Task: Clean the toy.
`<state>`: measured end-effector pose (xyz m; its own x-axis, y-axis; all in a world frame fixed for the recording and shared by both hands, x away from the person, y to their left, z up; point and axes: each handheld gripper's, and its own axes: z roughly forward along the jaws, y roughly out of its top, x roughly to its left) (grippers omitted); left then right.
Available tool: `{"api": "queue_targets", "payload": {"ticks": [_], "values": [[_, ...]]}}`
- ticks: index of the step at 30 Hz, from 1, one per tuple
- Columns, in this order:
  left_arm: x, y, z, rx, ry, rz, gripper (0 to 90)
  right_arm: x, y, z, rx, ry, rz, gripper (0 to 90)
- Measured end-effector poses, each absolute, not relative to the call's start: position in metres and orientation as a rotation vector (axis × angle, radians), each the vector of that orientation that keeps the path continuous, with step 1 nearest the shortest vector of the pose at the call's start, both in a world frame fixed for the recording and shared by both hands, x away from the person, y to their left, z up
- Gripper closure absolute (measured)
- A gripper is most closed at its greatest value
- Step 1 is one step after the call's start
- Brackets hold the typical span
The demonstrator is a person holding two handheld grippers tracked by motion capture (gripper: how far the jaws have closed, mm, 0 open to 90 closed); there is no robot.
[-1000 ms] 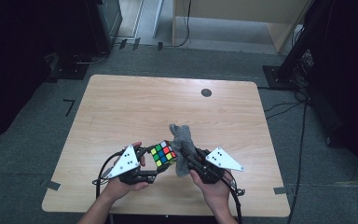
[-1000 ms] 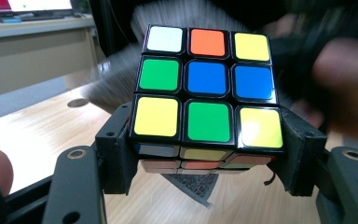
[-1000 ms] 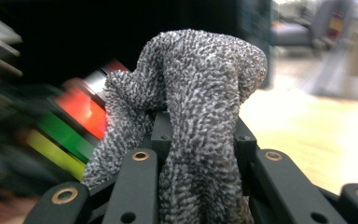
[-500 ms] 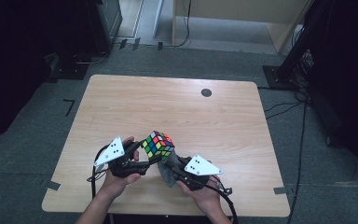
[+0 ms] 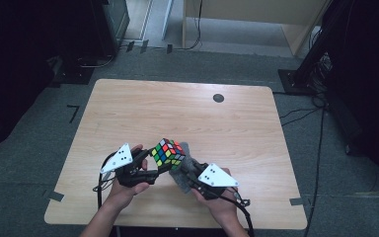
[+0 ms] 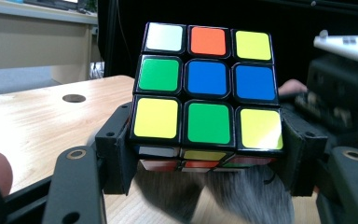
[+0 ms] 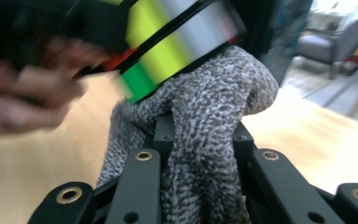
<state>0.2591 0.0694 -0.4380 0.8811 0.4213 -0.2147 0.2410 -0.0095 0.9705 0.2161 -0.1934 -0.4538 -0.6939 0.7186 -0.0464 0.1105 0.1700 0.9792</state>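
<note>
A scrambled colour cube (image 5: 168, 154) is held above the near middle of the wooden table (image 5: 177, 113), and my left gripper (image 5: 157, 167) is shut on its lower layer. In the left gripper view the cube (image 6: 207, 88) sits between the two black pads (image 6: 116, 154) of that gripper (image 6: 207, 156), showing a yellow, green and blue face. My right gripper (image 5: 186, 172) is shut on a grey fluffy cloth (image 5: 181, 173). In the right gripper view the bunched cloth (image 7: 205, 126) rises from the gripper (image 7: 198, 137) and presses against the blurred cube (image 7: 177, 42).
A dark round grommet (image 5: 218, 98) sits in the table's far right part. Beyond the table stand a black cabinet (image 5: 108, 24), a wooden desk (image 5: 256, 15) and a black stand (image 5: 316, 64). Cables trail from both grippers over the near edge.
The cloth was behind the cube a second ago and now lies under its right side. Both hands drew back toward the near edge, and the cube tipped upward.
</note>
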Motion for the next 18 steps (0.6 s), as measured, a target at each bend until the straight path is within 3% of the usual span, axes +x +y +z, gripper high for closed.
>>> {"api": "queue_targets", "payload": {"ticks": [9,18], "values": [[0.26,0.07,-0.438,1.583,0.568,0.158,33.9,0.21,-0.166,-0.473,0.718,2.089,1.567,72.8],[0.26,0.067,-0.44,1.6,0.571,0.159,33.9,0.219,-0.198,-0.46,0.854,1.898,1.618,72.4]]}}
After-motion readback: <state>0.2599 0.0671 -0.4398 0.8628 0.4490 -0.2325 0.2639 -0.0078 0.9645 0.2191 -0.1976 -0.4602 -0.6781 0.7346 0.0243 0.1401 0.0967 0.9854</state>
